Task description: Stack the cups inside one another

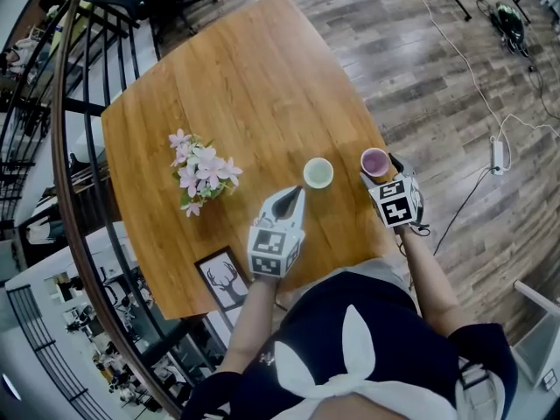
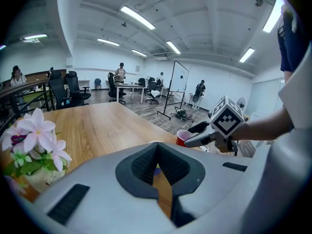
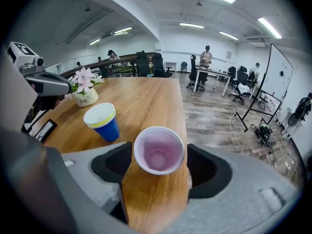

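Right gripper: jaws spread wide, red cup upright between them, pads not pressing it, near the table edge. Blue cup upright at the red cup's 10 o'clock in the right gripper view. Left gripper closed, empty, at the blue cup's 8 o'clock in the head view.

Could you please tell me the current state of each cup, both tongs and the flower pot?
red cup: upright and empty on the table, between the right tongs' jaws, not gripped.
blue cup: upright on the table, apart from the red cup, not yet stacked.
right tongs: open, one jaw on either side of the red cup.
left tongs: shut, holding nothing.
flower pot: upright on the table.
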A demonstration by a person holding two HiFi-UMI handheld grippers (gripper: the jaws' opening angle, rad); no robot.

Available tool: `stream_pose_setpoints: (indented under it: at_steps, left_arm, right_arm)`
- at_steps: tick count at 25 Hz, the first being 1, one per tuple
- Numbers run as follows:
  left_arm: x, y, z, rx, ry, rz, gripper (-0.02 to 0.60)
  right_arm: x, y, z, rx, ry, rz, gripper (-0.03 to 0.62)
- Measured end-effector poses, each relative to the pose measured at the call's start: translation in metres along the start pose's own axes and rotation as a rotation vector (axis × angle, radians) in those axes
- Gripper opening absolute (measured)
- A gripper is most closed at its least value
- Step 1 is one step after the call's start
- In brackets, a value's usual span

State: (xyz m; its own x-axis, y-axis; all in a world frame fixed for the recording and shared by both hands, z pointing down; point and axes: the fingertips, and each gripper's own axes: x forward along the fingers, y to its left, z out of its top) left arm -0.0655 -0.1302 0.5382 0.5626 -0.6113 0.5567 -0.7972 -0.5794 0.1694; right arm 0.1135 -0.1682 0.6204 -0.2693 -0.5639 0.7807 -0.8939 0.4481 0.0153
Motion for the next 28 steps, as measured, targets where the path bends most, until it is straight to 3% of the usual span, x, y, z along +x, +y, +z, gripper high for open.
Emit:
stream_pose_setpoints:
  at_steps: [9, 28]
  left_arm:
    - [0.000, -0.007, -0.001, 0.001, 0.002, -0.011, 0.017]
    - [-0.006, -0.005, -0.003, 0.005, -0.005, 0.000, 0.017]
  right_arm:
    - [0.001, 0.002, -0.006, -0.007, 0.020, 0.016, 0.322]
    - [-0.011, 0.004, 0.003, 0.000, -0.024, 0.023, 0.319]
